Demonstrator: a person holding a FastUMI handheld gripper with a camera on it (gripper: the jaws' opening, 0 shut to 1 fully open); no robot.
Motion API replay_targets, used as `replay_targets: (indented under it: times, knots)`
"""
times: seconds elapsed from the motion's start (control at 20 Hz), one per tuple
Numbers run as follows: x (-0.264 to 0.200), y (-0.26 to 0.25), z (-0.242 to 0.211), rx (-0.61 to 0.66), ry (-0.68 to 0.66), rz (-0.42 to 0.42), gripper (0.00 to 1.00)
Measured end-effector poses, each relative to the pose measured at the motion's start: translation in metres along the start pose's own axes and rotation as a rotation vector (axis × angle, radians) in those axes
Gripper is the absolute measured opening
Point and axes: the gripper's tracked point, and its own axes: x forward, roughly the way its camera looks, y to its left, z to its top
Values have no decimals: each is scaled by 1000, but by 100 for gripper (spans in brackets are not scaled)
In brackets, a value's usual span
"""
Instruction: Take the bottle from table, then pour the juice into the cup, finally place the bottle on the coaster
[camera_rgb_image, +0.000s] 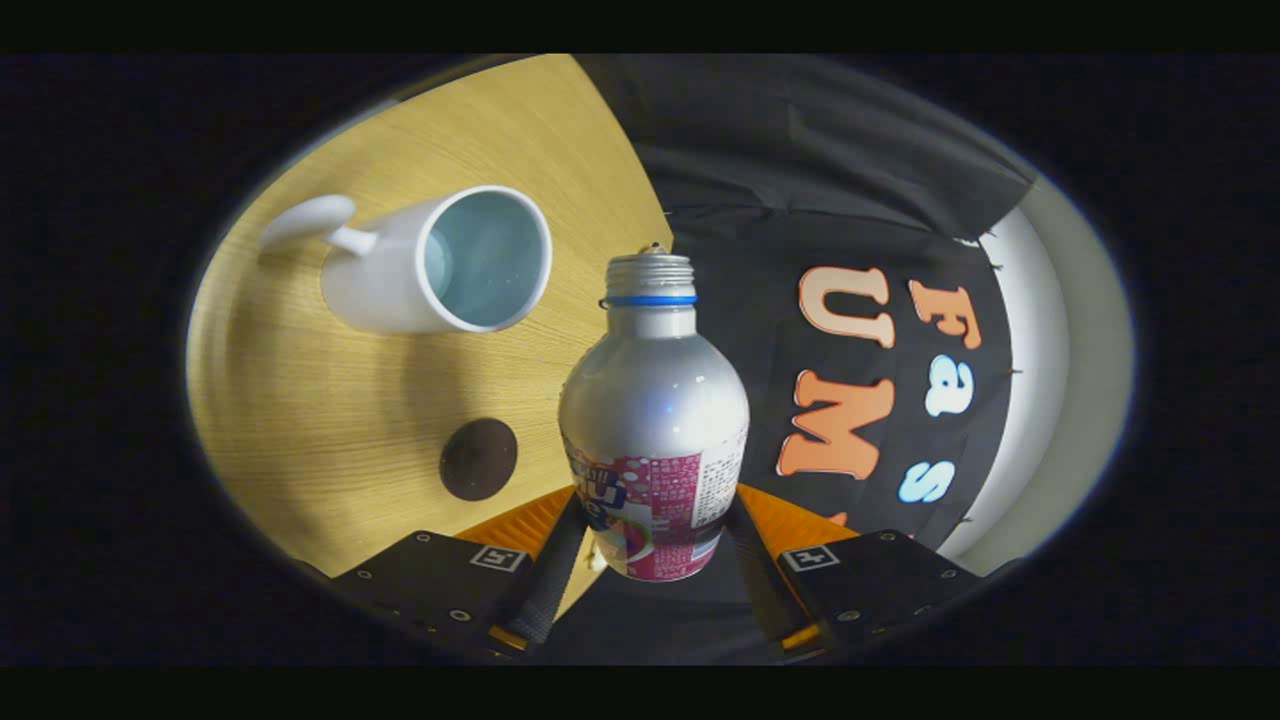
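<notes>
- Between your gripper (655, 545) fingers sits the bottle (655, 420), lifted off the table (330, 420); both fingers press its lower body, closed to its width.
- Its long axis runs straight ahead of the fingers, open threaded neck farthest from you, cap off.
- Your cup (440, 262) lies ahead and left of the neck, mouth facing the bottle, well apart; judging by that, the pour needs a leftward shift.
- Nearer the left finger rests the dark round coaster (479, 459).
- Label print is too small to read.
</notes>
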Motion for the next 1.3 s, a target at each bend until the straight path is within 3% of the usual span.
replay_targets:
  times: [0.4, 0.5, 0.75, 1.15, 1.3]
  knots:
    - [9, 22, -29, 557, -2, 104, 78]
    - [11, 18, -39, 627, 7, 81, 78]
    - [23, 23, -40, 884, -23, 115, 78]
    - [35, 22, -47, 1161, -46, 85, 78]
    - [42, 34, -46, 1292, -55, 118, 79]
